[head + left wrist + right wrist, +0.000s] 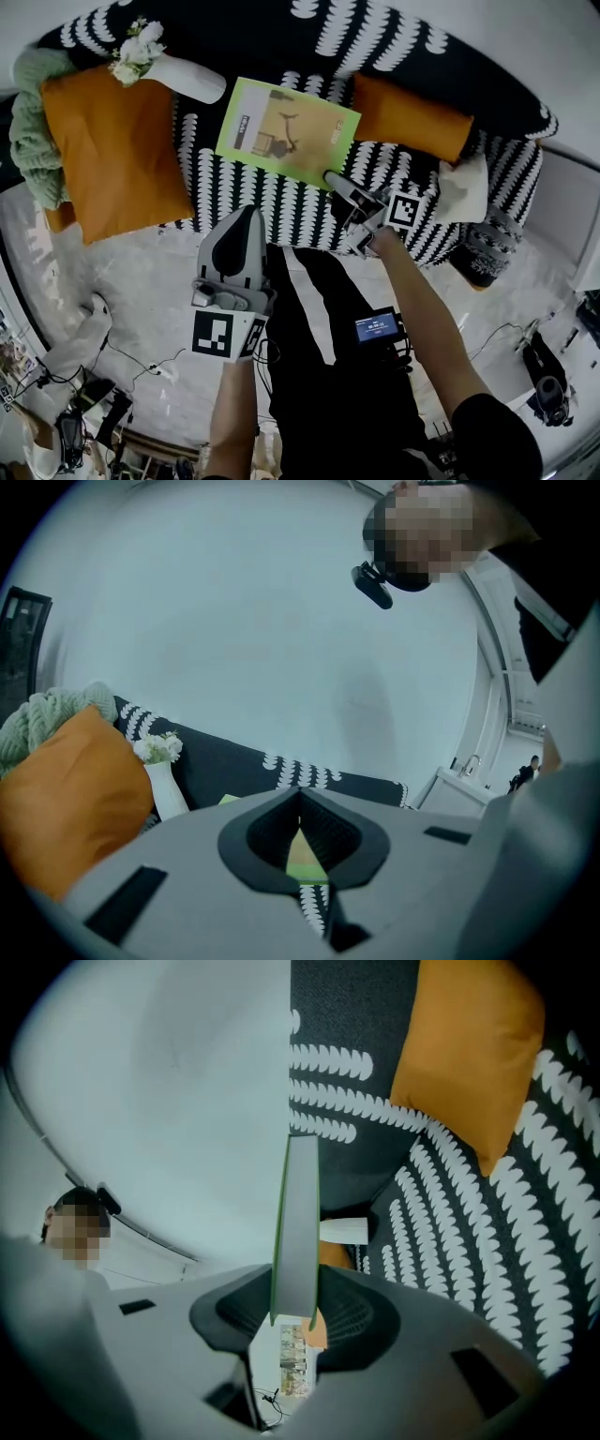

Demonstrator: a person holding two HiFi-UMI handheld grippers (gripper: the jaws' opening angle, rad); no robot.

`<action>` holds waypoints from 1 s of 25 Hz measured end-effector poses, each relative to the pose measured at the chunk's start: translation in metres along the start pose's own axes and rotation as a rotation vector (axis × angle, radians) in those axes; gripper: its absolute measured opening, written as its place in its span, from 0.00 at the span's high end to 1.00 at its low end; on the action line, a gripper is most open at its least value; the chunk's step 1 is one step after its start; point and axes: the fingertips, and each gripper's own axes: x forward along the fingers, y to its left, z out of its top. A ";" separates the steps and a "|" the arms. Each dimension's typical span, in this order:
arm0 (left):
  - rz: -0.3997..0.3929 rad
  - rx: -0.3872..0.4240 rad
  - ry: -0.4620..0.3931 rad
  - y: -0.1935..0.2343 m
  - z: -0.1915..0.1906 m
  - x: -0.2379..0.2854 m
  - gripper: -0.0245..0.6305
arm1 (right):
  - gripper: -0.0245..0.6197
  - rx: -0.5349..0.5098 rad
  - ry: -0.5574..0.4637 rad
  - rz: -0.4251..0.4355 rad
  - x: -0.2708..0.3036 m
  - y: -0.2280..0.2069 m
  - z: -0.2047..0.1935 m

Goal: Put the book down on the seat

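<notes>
Right now your sofa seat (234,197) carries a big orange cushion (112,150) at its left, and the green book (288,131) sits flat over the patterned middle (touching it or just above, hard to tell). Your right gripper (330,178) is clamped on the book's near edge, while your left gripper (249,214) hangs over the floor, jaws closed on nothing.

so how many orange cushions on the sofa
2: a large orange cushion at the left end of the sofa beside the vase, a smaller orange cushion right of the book. Others may be hidden.
</notes>
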 end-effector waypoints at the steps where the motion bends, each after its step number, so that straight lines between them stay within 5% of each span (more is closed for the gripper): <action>1: 0.006 0.000 0.002 0.003 -0.002 0.000 0.94 | 0.72 0.007 0.001 0.000 0.001 -0.005 0.001; 16: 0.025 0.017 0.025 0.034 -0.039 0.008 0.94 | 0.72 0.050 0.072 -0.109 0.013 -0.088 -0.012; 25: 0.044 0.039 0.022 0.041 -0.032 -0.009 0.94 | 0.72 0.063 0.079 -0.135 0.024 -0.102 -0.019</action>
